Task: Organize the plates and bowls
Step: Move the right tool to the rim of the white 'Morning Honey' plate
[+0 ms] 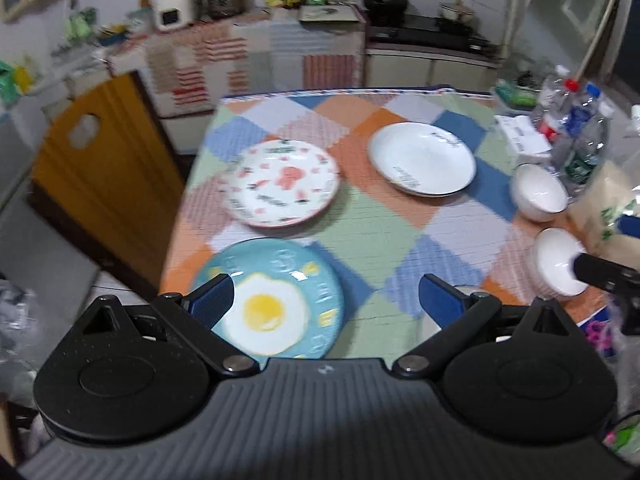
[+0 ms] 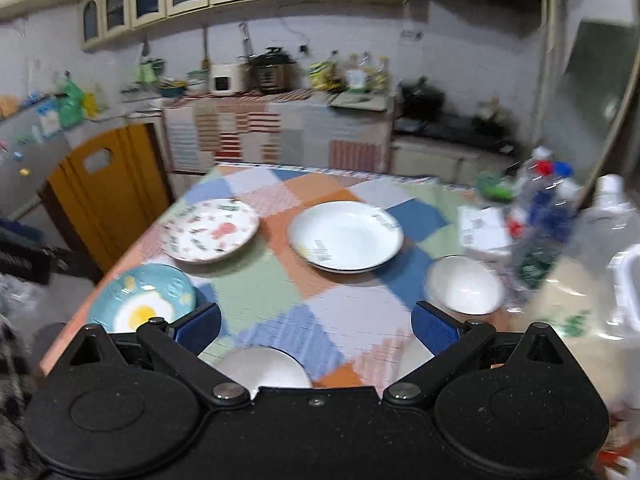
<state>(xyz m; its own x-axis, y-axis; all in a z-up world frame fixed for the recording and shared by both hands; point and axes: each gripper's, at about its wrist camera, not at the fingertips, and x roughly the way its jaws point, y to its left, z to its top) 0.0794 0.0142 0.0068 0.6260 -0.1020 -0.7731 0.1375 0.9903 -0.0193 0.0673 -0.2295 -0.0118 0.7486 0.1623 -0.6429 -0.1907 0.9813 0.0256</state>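
Observation:
On the checkered tablecloth [image 1: 360, 216] lie a blue fried-egg plate [image 1: 276, 300] near me, a red-patterned white plate [image 1: 280, 182] beyond it, and a plain white plate [image 1: 422, 158] to the right. Two white bowls stand at the right: a far bowl [image 1: 538, 192] and a near bowl [image 1: 558, 260]. My left gripper [image 1: 326, 300] is open above the egg plate's right side. My right gripper [image 2: 316, 324] is open and empty above the near bowl [image 2: 264, 368]; its dark body [image 1: 608, 276] reaches that bowl in the left wrist view. The right wrist view also shows the egg plate [image 2: 142, 300], patterned plate [image 2: 212, 230], white plate [image 2: 346, 236] and far bowl [image 2: 466, 284].
Plastic bottles [image 1: 576, 128] and a paper box [image 1: 524, 132] crowd the table's right edge, with a bag [image 1: 604, 208] beside the bowls. A yellow wooden chair back [image 1: 100, 168] stands left of the table. A kitchen counter [image 1: 256, 40] and stove [image 1: 424, 28] lie behind.

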